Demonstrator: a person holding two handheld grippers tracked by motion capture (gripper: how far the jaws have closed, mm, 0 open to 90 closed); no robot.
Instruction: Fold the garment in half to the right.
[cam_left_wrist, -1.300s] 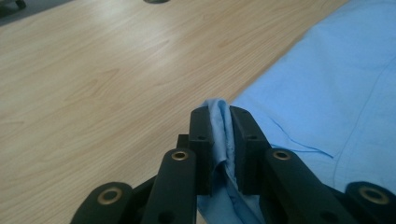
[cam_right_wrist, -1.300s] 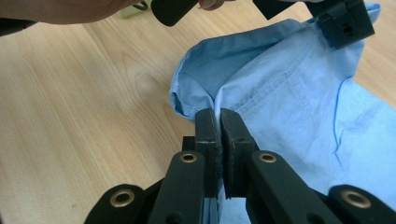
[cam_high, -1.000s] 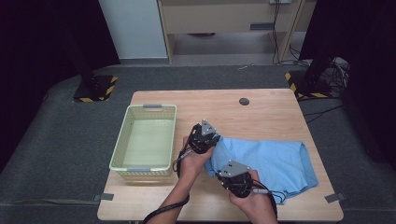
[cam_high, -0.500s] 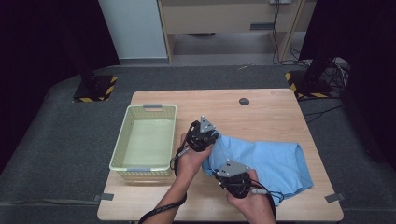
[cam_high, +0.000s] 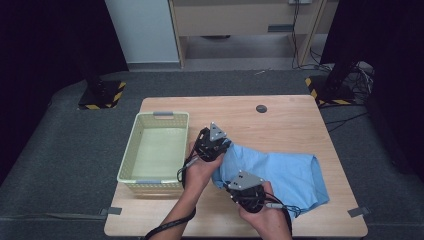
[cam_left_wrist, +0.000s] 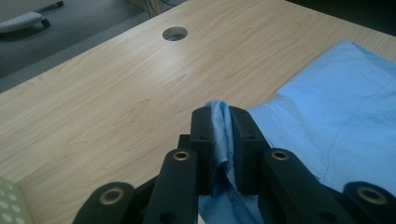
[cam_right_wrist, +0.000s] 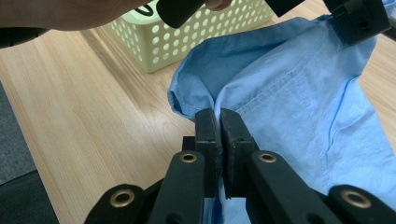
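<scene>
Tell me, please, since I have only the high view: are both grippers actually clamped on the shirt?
Observer: Yes. The left gripper has a fold of the shirt pinched between its jaws.
Operator: And the right one?
Observer: The right gripper is shut on the shirt's edge, near a stitched pocket.
Operator: Is the basket close?
Observer: The basket stands just beyond the shirt, apart from it.
</scene>
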